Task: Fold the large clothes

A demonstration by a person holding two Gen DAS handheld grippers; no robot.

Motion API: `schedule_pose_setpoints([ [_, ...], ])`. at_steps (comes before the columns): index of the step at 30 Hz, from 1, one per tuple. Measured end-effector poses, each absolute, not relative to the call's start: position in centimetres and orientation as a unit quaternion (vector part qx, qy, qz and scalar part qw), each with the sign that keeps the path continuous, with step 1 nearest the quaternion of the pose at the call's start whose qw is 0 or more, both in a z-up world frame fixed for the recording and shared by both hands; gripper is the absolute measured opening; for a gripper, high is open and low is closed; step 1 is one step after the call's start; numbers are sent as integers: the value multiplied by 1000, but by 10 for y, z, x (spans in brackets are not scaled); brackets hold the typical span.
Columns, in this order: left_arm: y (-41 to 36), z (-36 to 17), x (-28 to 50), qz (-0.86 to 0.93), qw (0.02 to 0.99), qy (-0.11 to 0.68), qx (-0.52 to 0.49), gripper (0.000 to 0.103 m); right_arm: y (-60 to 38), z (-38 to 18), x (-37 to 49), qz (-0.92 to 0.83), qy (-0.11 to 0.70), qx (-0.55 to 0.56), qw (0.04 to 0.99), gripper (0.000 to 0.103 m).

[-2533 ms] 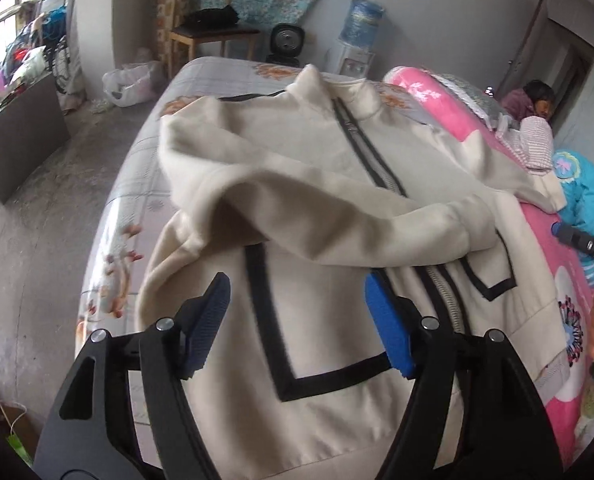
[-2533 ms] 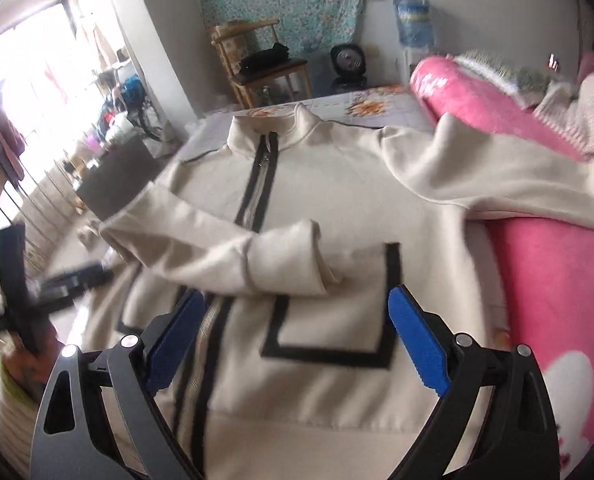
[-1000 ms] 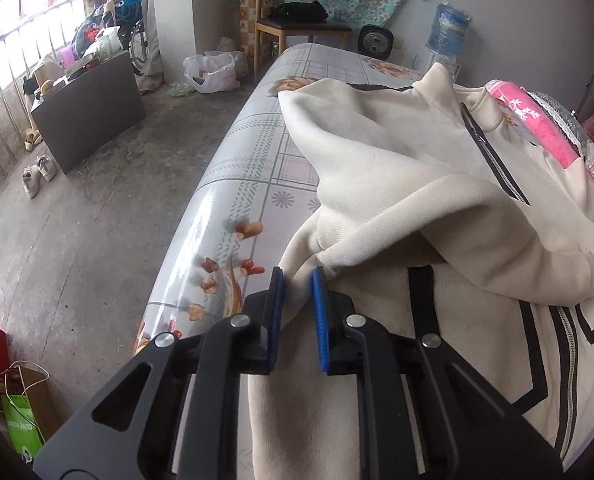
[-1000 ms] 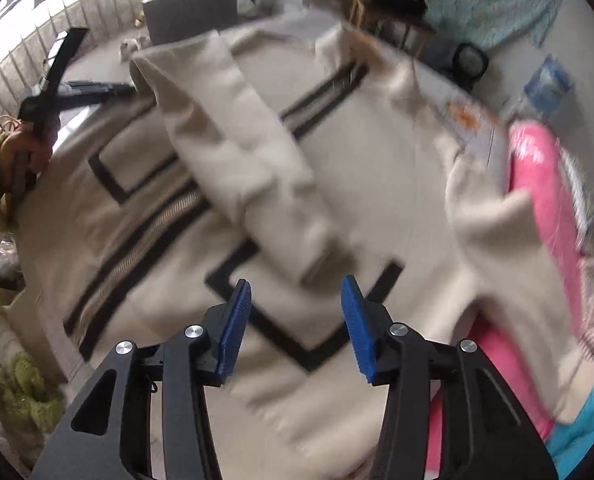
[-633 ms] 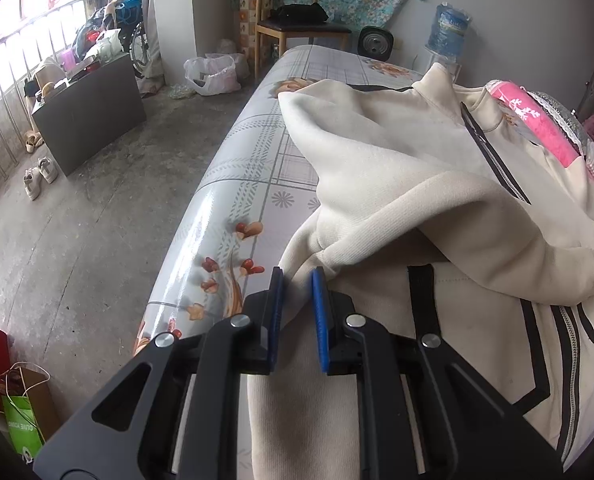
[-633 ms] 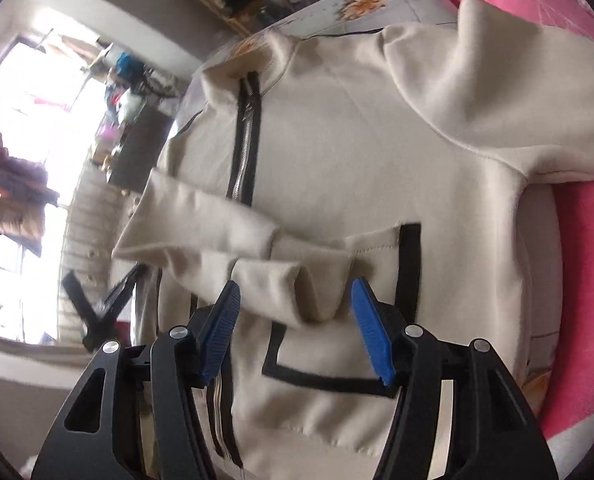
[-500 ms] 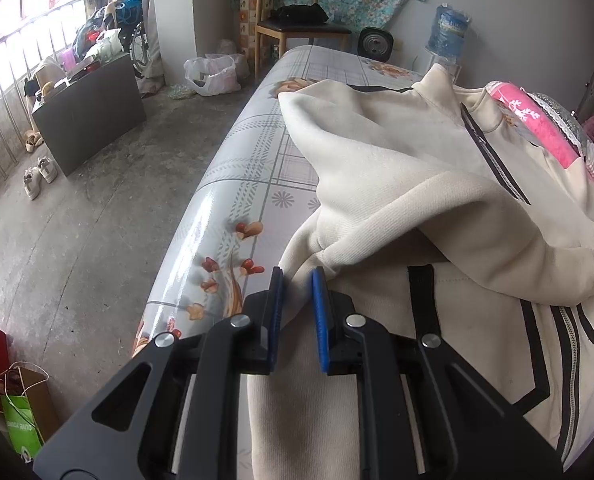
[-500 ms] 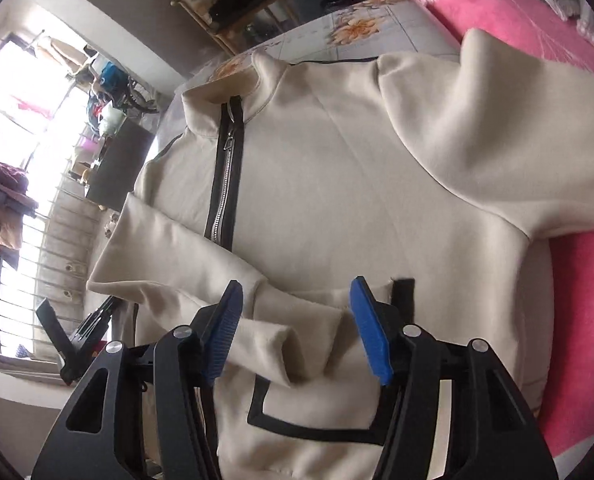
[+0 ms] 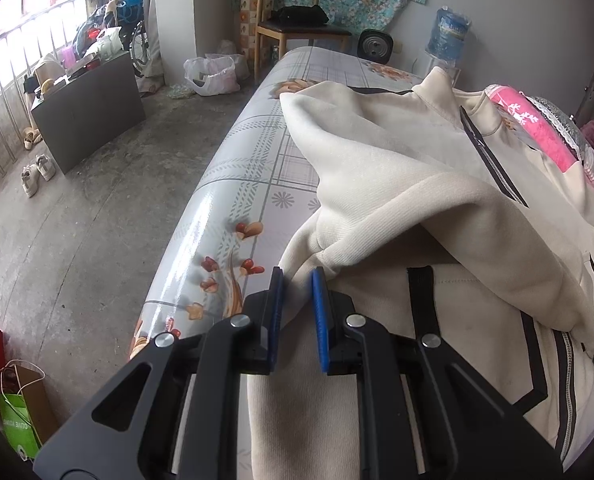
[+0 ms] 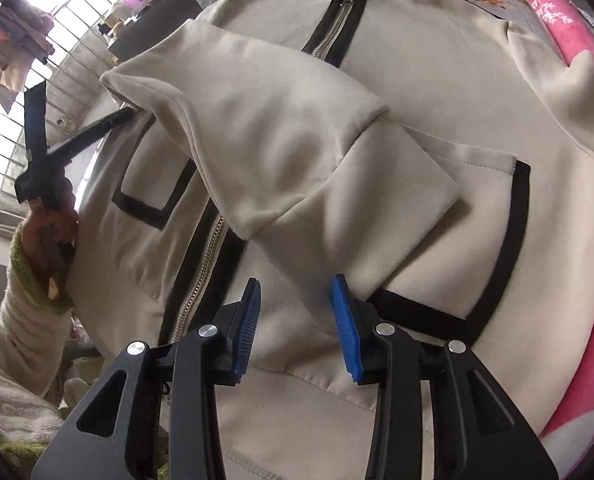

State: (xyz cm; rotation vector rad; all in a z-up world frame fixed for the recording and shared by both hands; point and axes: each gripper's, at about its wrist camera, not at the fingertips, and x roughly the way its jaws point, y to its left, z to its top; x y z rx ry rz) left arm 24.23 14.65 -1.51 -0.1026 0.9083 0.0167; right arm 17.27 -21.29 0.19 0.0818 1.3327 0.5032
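A cream zip jacket [image 10: 397, 92] with black trim lies front up on the bed; it also shows in the left wrist view [image 9: 397, 168]. Its one sleeve [image 10: 281, 148] is folded across the chest. My left gripper [image 9: 298, 280] is shut on the jacket's left side edge near the sleeve fold, and it shows from the side in the right wrist view [image 10: 125, 116]. My right gripper [image 10: 295, 296] is open just above the jacket front, below the sleeve cuff [image 10: 397, 200], holding nothing. The other sleeve [image 10: 565, 96] lies out over a pink blanket.
The bed [image 9: 233, 184] has a glossy floral cover and its left edge drops to a concrete floor [image 9: 77, 220]. A pink blanket [image 10: 585, 240] lies along the right. A chair [image 9: 297, 32], fan and water bottle stand beyond the bed.
My left gripper stayed shut on the jacket's edge. My right gripper moved down closer over the folded sleeve and lower front, still open.
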Motion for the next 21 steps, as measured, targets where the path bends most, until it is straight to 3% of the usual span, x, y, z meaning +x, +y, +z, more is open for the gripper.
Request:
schedule_pose_setpoints([
  [4, 146, -15, 243, 8, 898, 438, -51, 14, -248, 22, 191, 208, 578, 139, 777, 49],
  [9, 146, -15, 244, 9, 898, 437, -53, 14, -275, -9, 219, 145, 611, 234, 742, 49],
  [17, 146, -15, 244, 8, 898, 436, -55, 14, -273, -30, 222, 114, 626, 256, 728, 49],
  [18, 146, -16, 244, 8, 898, 436, -55, 14, -269, -29, 222, 114, 624, 245, 734, 48],
  [21, 146, -16, 243, 8, 898, 436, -56, 14, -255, -23, 223, 106, 619, 186, 756, 21],
])
